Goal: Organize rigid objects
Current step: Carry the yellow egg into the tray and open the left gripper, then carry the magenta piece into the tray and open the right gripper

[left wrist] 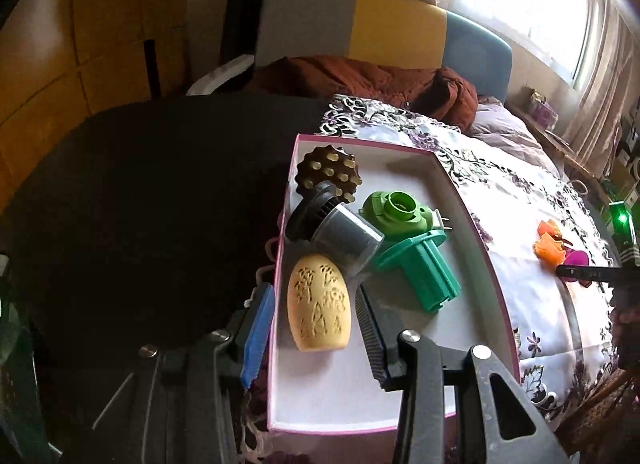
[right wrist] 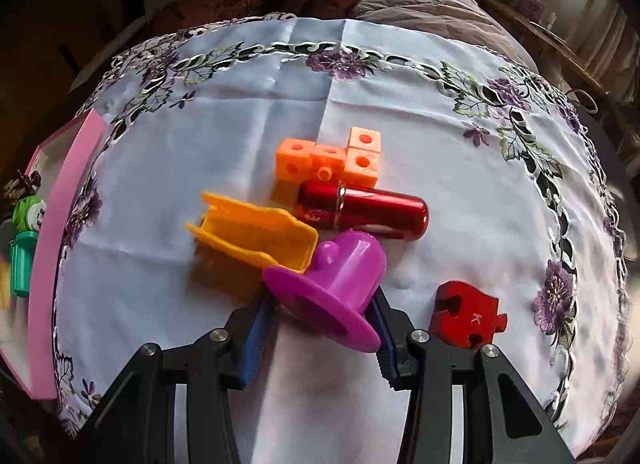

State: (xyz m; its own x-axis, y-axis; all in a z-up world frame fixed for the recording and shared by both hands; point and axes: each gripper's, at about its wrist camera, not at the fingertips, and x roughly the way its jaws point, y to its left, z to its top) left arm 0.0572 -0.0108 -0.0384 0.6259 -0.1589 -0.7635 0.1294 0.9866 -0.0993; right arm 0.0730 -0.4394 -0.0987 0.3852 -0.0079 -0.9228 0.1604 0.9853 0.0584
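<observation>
Five objects (left wrist: 319, 301) lie inside the pink-rimmed box (left wrist: 472, 223).

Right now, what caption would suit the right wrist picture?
Right tool closing around a purple flanged piece among toys on an embroidered tablecloth.

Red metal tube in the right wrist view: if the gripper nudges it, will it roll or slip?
The red tube lies on its side on the cloth; rounded and smooth, it would probably roll if pushed sideways. Its glossy surface looks slippery, so a light pinch might slide off. It seems rigid, and the orange cubes behind it may stop a roll that way.
</observation>
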